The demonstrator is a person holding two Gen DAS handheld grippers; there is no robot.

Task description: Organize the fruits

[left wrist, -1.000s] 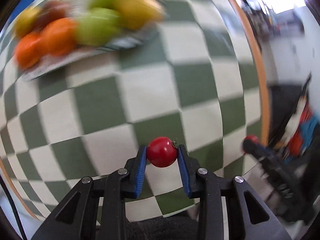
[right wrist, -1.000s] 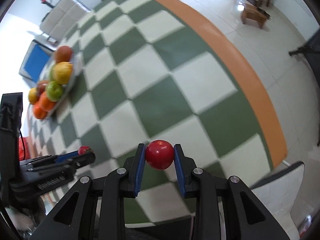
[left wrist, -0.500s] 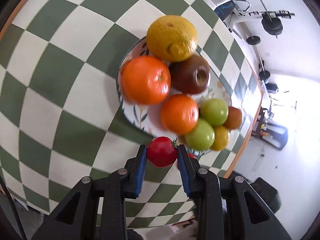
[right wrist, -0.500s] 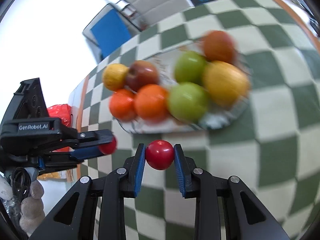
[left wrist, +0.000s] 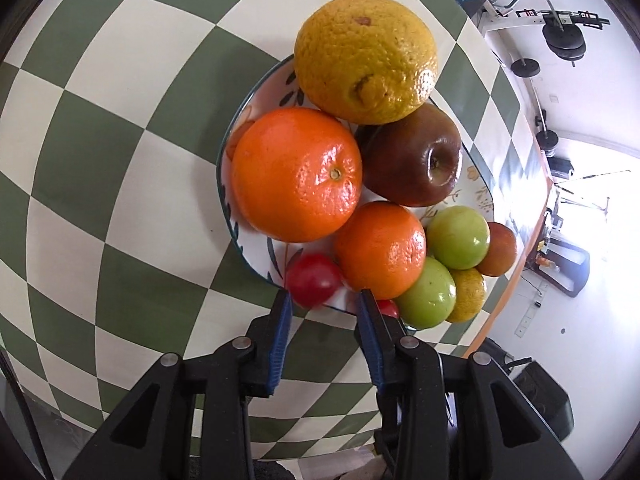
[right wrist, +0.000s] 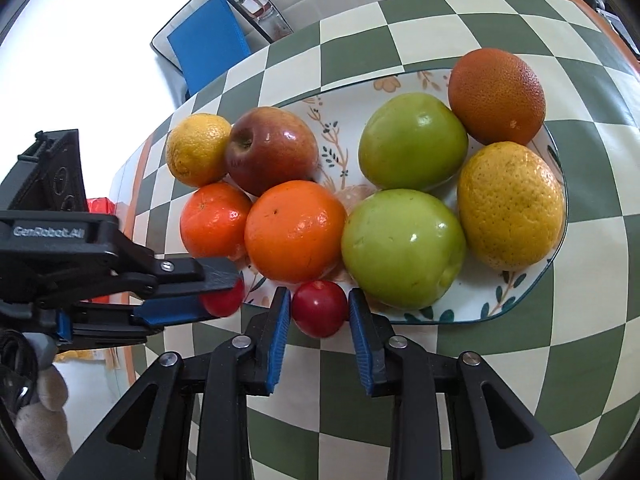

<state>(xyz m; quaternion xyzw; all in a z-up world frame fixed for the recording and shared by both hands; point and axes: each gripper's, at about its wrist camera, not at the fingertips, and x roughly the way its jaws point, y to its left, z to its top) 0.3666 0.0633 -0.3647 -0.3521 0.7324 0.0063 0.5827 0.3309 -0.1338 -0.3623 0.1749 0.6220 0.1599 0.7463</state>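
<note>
Task looks nearly done, judging by the plate (right wrist: 532, 280): it already carries two oranges, two green apples, a red apple (right wrist: 272, 150), yellow citrus fruits and a darker orange, all packed close together. What is left, as far as I can tell, is only the two small red fruits at the near rim.

Left gripper (left wrist: 322, 300): its jaws are spread wider than the small red fruit (left wrist: 313, 280), which seems to sit on the plate edge just beside the smaller orange (left wrist: 380, 250), near the left finger. So I judge it as released, w/ the gripper low and pointing down at the plate rim. In the right view the fingertips appear around the fruit from the side, so contact cannot be fully excluded.

Right gripper (right wrist: 319, 308): the other small red fruit (right wrist: 319, 308) is between the blue pads, at the plate's front edge, just below the big orange (right wrist: 295, 231). There is a thin gap on each side, so the jaws look loosened, but I cannot tell for sure. The gripper is level, approx. aimed at the plate centre.
</note>
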